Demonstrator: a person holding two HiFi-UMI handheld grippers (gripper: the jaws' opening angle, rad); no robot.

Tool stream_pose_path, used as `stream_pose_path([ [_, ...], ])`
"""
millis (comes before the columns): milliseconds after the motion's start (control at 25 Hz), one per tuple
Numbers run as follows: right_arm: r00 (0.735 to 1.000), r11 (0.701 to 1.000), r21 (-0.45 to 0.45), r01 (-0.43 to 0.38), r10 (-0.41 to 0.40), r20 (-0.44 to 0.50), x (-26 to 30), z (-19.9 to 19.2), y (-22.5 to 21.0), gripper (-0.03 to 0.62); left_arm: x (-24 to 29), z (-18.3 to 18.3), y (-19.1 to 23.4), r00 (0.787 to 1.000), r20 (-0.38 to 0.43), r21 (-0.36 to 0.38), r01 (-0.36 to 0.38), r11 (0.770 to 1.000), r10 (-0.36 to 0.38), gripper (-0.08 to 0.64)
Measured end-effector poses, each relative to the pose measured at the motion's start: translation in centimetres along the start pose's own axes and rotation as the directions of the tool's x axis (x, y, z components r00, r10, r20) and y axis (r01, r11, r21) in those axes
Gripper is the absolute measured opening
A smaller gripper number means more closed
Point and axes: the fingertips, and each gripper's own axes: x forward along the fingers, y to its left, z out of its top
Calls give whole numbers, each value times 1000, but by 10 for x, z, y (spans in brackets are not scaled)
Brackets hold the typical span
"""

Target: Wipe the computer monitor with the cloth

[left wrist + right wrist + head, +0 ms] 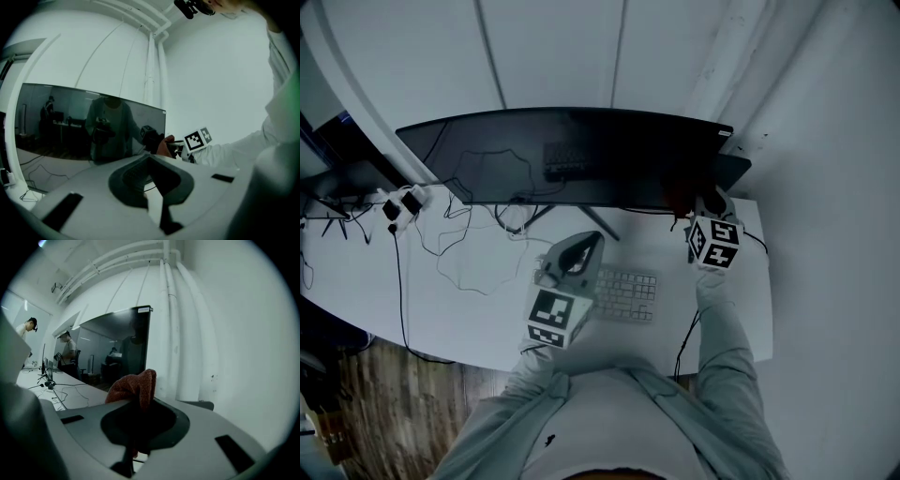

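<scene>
One monitor [572, 155] stands on the desk [487, 309]. Its long axis runs left to right and its screen is turned toward the person. One reddish cloth [133, 387] is pinched between the jaws of the right gripper [701, 204], near the monitor's right end. The left gripper [589, 246] is held above the single keyboard [626, 294], its jaws together and empty.
</scene>
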Motion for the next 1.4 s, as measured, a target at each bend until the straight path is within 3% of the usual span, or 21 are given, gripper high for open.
stream_pose_path([
  [640, 971, 992, -107, 72, -45, 235, -27, 137, -14, 37, -26, 26, -14, 998, 62, 19, 19, 1000, -20, 20],
  [840, 961, 987, -121, 110, -74, 268, -31, 159, -16, 37, -28, 35, -12, 996, 80, 28, 25, 999, -27, 20],
  [1080, 958, 960, -219, 175, -115, 262, -34, 170, -13, 37, -32, 31, -8, 997, 69, 14, 27, 1000, -28, 20],
  [1400, 948, 954, -226, 198, -128, 293, -37, 186, 8, 35, -50, 22, 15, 998, 65, -15, 7, 1000, -6, 20],
])
